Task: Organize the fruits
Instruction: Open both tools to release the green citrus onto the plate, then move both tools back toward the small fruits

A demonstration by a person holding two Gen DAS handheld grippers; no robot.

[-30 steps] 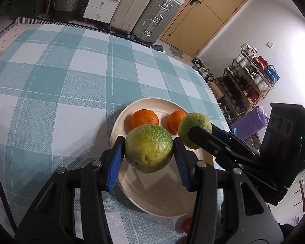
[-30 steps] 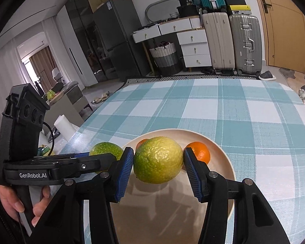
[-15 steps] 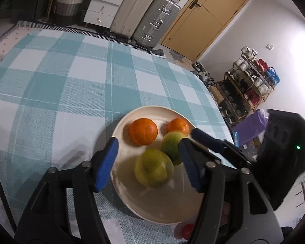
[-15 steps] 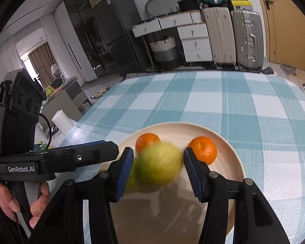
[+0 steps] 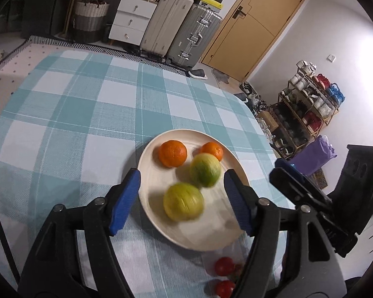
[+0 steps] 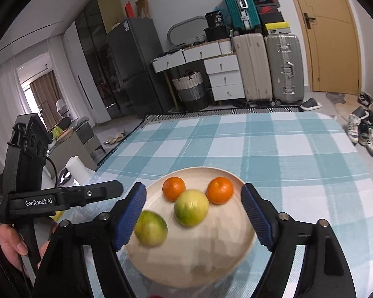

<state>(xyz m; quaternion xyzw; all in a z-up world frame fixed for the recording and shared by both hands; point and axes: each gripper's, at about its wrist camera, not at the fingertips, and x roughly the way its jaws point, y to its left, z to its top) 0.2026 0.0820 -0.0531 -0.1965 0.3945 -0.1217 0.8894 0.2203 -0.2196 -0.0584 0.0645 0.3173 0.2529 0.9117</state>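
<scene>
Fruits lay on the plate (image 5: 151, 173): two green citrus, two oranges; both tongs (image 5: 184, 201) (image 6: 194, 219) above it gaped, empty.

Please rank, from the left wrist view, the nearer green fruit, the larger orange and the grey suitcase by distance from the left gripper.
1. Nearer green fruit: on the plate, between the open jaws of the left gripper.
2. Larger orange: plate's far left.
3. Grey suitcase: beyond the table, by the door.
</scene>
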